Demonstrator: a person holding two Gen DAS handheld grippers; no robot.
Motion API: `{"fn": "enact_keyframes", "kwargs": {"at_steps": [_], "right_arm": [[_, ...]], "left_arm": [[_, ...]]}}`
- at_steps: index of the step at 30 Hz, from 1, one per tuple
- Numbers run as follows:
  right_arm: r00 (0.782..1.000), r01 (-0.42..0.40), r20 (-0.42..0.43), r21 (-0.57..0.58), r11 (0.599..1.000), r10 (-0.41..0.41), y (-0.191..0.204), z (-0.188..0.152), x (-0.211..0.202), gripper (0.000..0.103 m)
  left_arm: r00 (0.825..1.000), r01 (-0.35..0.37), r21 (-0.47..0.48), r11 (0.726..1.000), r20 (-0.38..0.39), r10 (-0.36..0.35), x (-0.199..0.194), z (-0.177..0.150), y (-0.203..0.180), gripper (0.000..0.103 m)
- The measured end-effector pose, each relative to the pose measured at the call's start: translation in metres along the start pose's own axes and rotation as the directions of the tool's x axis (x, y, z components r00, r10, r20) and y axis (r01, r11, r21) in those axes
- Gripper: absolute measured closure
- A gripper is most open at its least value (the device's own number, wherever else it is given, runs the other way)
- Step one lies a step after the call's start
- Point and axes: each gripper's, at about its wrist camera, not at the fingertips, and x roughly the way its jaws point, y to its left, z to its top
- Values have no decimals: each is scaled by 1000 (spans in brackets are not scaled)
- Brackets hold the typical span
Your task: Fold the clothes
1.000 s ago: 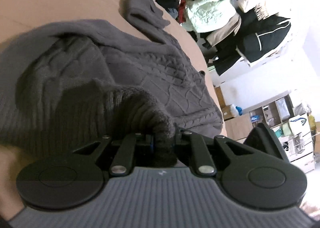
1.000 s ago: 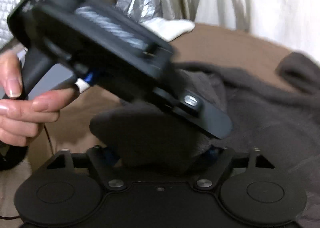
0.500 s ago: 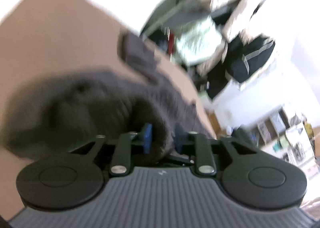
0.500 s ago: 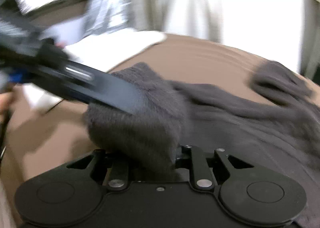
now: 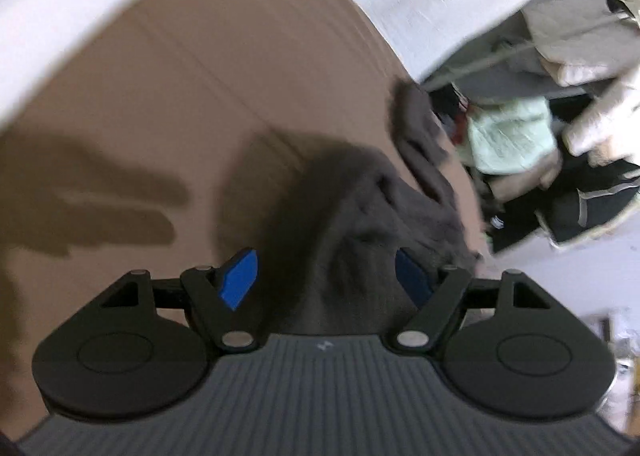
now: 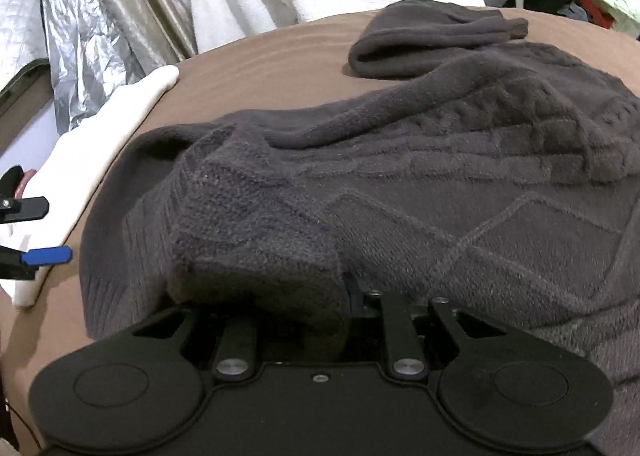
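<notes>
The right gripper (image 6: pixel 320 308) pinches a fold of the dark sweater (image 6: pixel 400 184) spread over the brown bed (image 6: pixel 260 56). The left gripper (image 5: pixel 326 276) is opening, sweater between its jaws unpressed.

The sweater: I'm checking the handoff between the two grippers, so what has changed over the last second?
The left gripper has let go of the sweater; its jaws are opening, wide of the knit. The right gripper closed on the bunched sweater end and holds it. The left gripper has drawn off to the side. The sweater still lies on the brown bed.
</notes>
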Motion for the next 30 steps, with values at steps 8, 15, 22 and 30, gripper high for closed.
{"fn": "enact_keyframes", "kwargs": {"at_steps": [8, 15, 22, 30], "right_arm": [[1000, -14, 11, -102, 995, 15, 8, -1, -7, 79], [976, -211, 31, -148, 966, 217, 42, 2, -35, 83], [859, -510, -144, -331, 794, 492, 127, 11, -70, 76], [845, -535, -165, -294, 792, 509, 104, 32, -63, 56]], "left_arm": [[875, -472, 351, 808, 77, 478, 84, -27, -31, 9], [813, -574, 431, 696, 399, 423, 27, -1, -89, 94], [678, -735, 428, 526, 461, 573, -7, 83, -100, 65], [652, -756, 383, 531, 366, 663, 45, 80, -71, 53]]}}
